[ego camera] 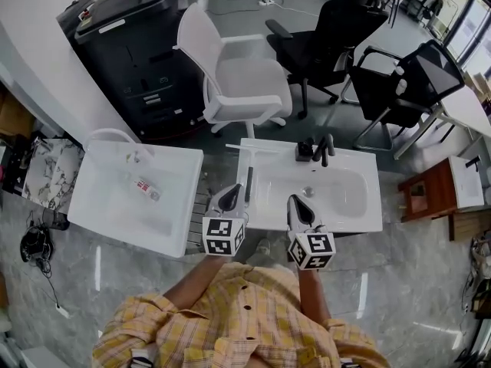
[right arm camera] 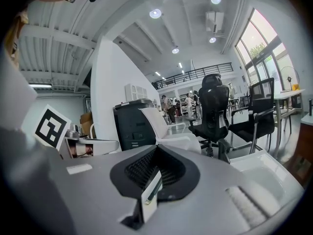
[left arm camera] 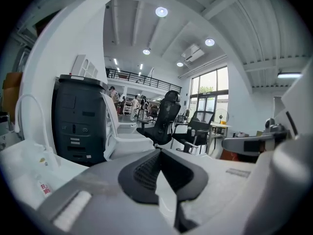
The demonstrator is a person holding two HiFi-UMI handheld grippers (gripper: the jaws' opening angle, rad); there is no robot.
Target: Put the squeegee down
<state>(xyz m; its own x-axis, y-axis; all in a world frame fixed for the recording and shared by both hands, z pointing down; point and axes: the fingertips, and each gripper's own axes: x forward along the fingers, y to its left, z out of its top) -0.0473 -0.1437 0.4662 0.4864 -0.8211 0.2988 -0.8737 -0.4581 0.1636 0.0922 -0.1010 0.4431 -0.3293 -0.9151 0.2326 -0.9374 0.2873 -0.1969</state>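
The squeegee (ego camera: 250,169) is lying along the basin's (ego camera: 360,222) left rim, blade at the far-left corner, so the put-down is looking done. The left hand-held gripper (ego camera: 230,196) and right hand-held gripper (ego camera: 298,204) are hovering by the near edge, both closed and empty. The next move is simply staying clear. The handle's near end is proving hard to make out.

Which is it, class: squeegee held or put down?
Put down: the squeegee lies flat on the basin rim; the left tongs are shut, empty.
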